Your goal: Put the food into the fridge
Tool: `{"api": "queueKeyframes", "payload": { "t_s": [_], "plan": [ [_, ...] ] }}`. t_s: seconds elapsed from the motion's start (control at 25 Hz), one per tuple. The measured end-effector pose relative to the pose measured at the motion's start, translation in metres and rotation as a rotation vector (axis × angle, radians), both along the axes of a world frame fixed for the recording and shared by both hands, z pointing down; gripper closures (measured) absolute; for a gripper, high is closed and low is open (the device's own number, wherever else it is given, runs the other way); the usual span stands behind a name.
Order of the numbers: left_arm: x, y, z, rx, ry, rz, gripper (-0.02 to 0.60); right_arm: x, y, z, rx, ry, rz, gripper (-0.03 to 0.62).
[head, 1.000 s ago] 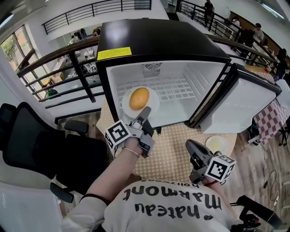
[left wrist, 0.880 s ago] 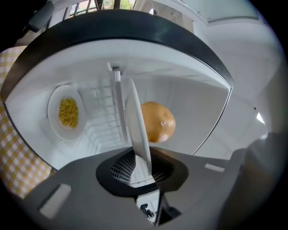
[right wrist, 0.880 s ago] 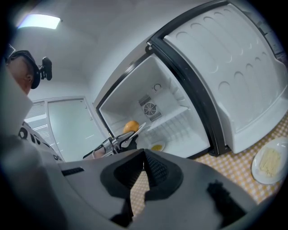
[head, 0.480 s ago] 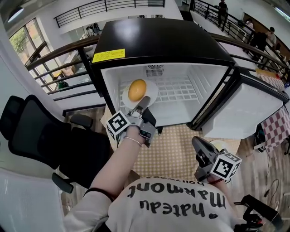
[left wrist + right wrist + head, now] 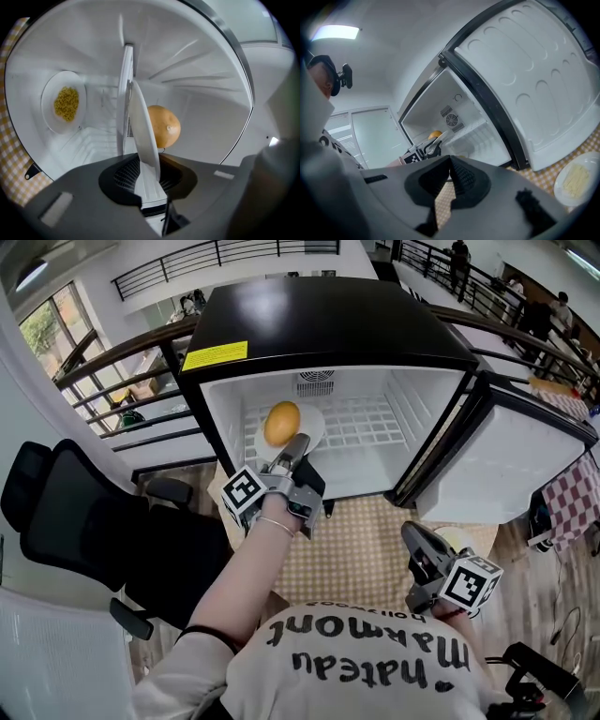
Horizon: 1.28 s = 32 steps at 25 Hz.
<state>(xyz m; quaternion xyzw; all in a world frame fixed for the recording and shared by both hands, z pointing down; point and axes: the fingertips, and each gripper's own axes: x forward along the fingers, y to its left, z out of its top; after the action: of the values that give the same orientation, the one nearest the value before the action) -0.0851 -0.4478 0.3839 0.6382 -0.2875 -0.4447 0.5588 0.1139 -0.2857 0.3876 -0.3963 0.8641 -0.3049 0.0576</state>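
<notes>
A black mini fridge (image 5: 328,324) stands open on the checked tablecloth (image 5: 361,549). My left gripper (image 5: 292,448) reaches into it and grips the rim of a white plate (image 5: 307,418) that carries a round orange food (image 5: 281,422). Its jaws are opening, with the rim still between them. In the left gripper view the plate (image 5: 140,126) shows edge-on between the jaws of the left gripper (image 5: 146,168), the orange food (image 5: 164,125) behind it. A second plate of yellow food (image 5: 65,103) lies lower in the fridge. My right gripper (image 5: 419,545) hangs shut and empty in front of the fridge.
The fridge door (image 5: 497,465) stands swung out to the right. A plate of pale food (image 5: 574,180) lies on the cloth beside my right gripper. A black office chair (image 5: 66,512) stands at the left, and railings run behind the fridge.
My left gripper has carried the plate with the orange food forward, deeper into the fridge above the wire shelf. The right gripper has hardly moved.
</notes>
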Motion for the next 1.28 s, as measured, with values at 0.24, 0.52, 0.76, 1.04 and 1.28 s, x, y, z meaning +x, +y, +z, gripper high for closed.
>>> {"api": "queueKeyframes", "payload": {
  "t_s": [0.24,0.52,0.76,1.04,1.28],
  "plan": [
    [0.0,0.003,-0.001,-0.002,-0.02,0.002,0.488,0.0,0.005,0.0,-0.003,-0.011,0.002,0.579],
    [0.0,0.005,-0.004,-0.016,-0.015,-0.001,0.432,-0.001,0.007,0.003,-0.01,-0.025,-0.003,0.579],
    [0.0,0.007,-0.013,-0.02,0.042,-0.014,0.363,-0.002,0.009,0.002,-0.009,-0.037,-0.012,0.579],
    [-0.005,0.011,-0.015,-0.053,0.047,-0.031,0.305,-0.005,0.015,0.0,-0.011,-0.052,-0.018,0.579],
    [-0.006,0.013,-0.014,-0.076,0.07,-0.052,0.271,-0.004,0.017,-0.001,-0.013,-0.07,-0.018,0.579]
  ]
}}
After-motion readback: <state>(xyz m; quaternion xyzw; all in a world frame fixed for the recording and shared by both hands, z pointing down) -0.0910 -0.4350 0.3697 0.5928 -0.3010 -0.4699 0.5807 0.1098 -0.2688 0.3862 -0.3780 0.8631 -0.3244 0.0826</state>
